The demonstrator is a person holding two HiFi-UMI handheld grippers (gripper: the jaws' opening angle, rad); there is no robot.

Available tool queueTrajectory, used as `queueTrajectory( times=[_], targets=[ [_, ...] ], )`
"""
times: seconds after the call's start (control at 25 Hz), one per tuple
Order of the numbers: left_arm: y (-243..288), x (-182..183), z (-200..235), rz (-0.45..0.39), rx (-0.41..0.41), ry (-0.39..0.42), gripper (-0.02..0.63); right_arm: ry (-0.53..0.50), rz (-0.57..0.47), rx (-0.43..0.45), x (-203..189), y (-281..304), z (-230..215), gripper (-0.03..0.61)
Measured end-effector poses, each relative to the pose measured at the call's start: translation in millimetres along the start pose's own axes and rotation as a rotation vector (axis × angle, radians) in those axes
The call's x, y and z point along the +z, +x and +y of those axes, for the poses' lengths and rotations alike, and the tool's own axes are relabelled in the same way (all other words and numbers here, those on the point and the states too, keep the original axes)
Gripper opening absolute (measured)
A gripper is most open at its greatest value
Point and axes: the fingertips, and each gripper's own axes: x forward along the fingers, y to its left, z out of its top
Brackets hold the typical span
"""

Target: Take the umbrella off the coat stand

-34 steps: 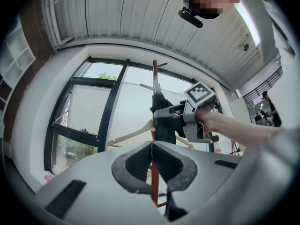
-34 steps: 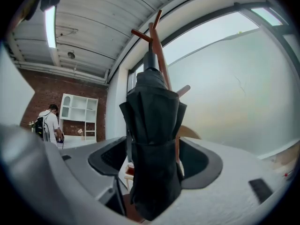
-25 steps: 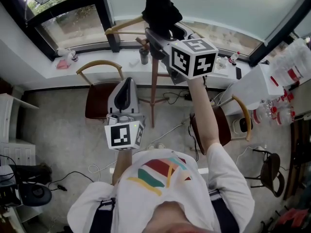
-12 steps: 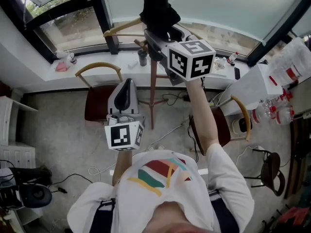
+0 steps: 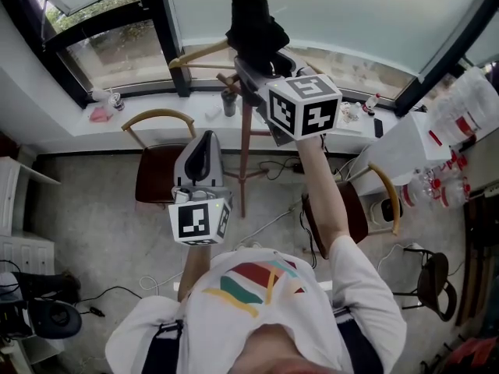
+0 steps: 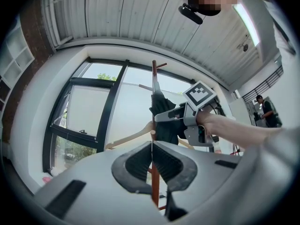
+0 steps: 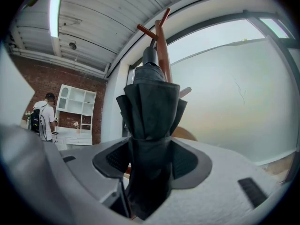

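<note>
A folded black umbrella [image 5: 253, 23] hangs at the top of the wooden coat stand [image 5: 245, 150], in front of the window. My right gripper [image 5: 254, 59] reaches level to it. In the right gripper view the umbrella [image 7: 150, 104] fills the gap between the pads [image 7: 187, 161], which press on its fabric while the jaws are closing. The stand's pegs [image 7: 161, 41] rise behind it. My left gripper [image 5: 204, 140] hangs lower, short of the stand, its jaws shut on nothing [image 6: 151, 146]. From there I see the umbrella [image 6: 163, 118] and the pole [image 6: 154, 78] ahead.
A wooden hanger [image 5: 199, 53] sticks out left of the stand. Two chairs [image 5: 160, 150] [image 5: 366, 201] flank its base, with cables on the floor. A windowsill [image 5: 117, 104] holds small items. At the right stands a table [image 5: 413, 142] beside several bottles.
</note>
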Motion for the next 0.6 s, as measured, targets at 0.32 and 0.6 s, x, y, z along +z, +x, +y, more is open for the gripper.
queueTrajectory(
  times=[0.32,0.6],
  targets=[
    [-0.5,3.4,-0.2,0.001,-0.008,0.012,0.008,0.004,-0.030,-0.008,29.2,-1.9,-0.2,0.239],
    [-4.6,7.3,1.1,-0.005,-0.006,0.014,0.008,0.020,-0.069,0.013,62.6,-8.2,-1.5,0.239]
  ],
)
